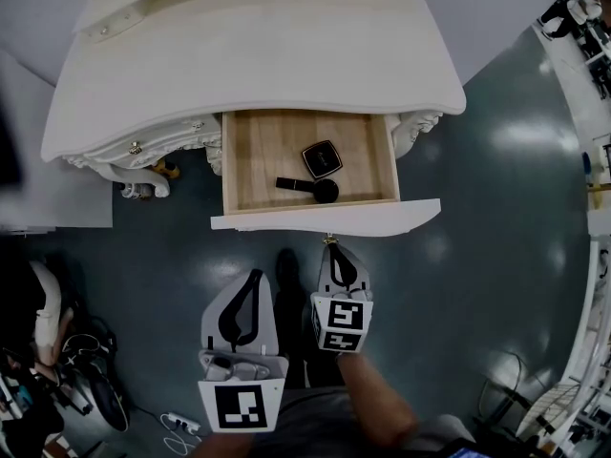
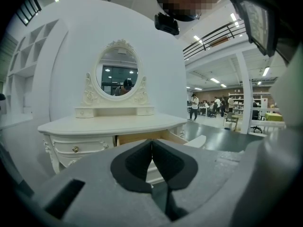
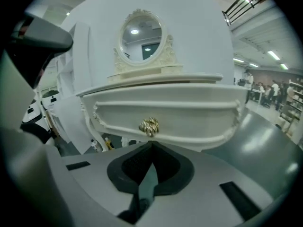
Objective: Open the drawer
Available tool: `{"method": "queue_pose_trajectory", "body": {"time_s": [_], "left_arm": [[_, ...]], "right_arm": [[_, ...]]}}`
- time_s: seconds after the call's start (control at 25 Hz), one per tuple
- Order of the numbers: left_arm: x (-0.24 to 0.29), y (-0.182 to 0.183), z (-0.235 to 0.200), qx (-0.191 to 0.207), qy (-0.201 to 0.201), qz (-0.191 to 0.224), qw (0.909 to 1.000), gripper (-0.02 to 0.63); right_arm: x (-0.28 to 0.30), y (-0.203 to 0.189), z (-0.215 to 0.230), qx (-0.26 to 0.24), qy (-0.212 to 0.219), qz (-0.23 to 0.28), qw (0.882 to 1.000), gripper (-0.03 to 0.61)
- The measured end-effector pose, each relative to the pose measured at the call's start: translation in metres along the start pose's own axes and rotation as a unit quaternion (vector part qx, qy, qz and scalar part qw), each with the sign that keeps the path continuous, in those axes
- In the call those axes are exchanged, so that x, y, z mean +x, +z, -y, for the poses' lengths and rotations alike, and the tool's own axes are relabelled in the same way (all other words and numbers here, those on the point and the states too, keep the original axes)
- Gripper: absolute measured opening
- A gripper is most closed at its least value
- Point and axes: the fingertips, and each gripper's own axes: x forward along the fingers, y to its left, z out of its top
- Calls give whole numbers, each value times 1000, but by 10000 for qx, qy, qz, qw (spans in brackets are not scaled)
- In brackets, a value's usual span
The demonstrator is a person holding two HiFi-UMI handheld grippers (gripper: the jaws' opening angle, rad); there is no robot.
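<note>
The white dressing table's middle drawer (image 1: 315, 220) stands pulled out, its wooden floor (image 1: 263, 156) showing. A black compact (image 1: 322, 158) and a black round-headed brush (image 1: 311, 188) lie inside. A gold knob (image 1: 329, 239) (image 3: 149, 126) sits on the drawer front. My right gripper (image 1: 332, 249) (image 3: 151, 144) is just short of the knob, pointing at it, jaws shut with nothing between them. Lower left, my left gripper (image 1: 256, 276) (image 2: 151, 141) hangs back from the drawer, jaws shut and empty.
The table top (image 1: 258, 60) overhangs the back of the drawer. A small side drawer with its own knob (image 1: 135, 148) is at the left, with small bottles (image 1: 166, 170) on the floor beneath. A power strip and cables (image 1: 177, 422) lie at the lower left. An oval mirror (image 2: 117, 74) stands on the table.
</note>
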Motion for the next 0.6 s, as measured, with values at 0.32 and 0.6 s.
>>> {"method": "queue_pose_trajectory", "body": {"time_s": [0.32,0.6], "left_arm": [[-11,10,7,92,10,89,9999,15],[-27,66,18,201,25,437,9988,15]], "right_arm": [[-24,-12,-14,-175,368,-127,9991,14],[-82,87,-23,-538,666,802,9931,14]]}}
